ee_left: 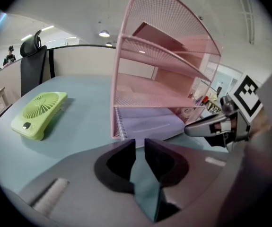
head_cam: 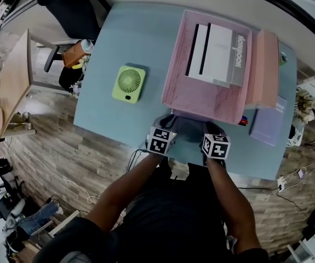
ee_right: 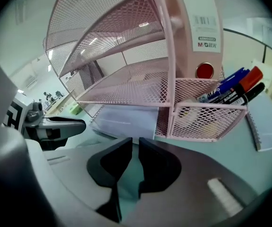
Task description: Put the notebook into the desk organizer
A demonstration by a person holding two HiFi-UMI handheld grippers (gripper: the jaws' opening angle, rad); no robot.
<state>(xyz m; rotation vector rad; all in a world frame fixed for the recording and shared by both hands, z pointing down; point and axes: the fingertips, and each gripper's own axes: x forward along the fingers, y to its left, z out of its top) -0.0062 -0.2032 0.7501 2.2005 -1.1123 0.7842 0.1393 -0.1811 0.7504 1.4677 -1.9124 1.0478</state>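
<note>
Pink wire mesh makes up the desk organizer [head_cam: 201, 95], which stands on the pale blue table [head_cam: 108, 108] with pens [ee_right: 235, 86] in its side pocket. The lavender notebook [ee_left: 147, 122] lies flat in the bottom tier, its near edge at the open front. Just before it, the left gripper [ee_left: 139, 143] and the right gripper [ee_right: 136, 143] are both clenched with nothing between their jaws, and neither touches the notebook. A second lavender spiral pad [head_cam: 268, 124] lies on the table just right of the organizer. A green fan [head_cam: 129, 83] lies to the organizer's left.
</note>
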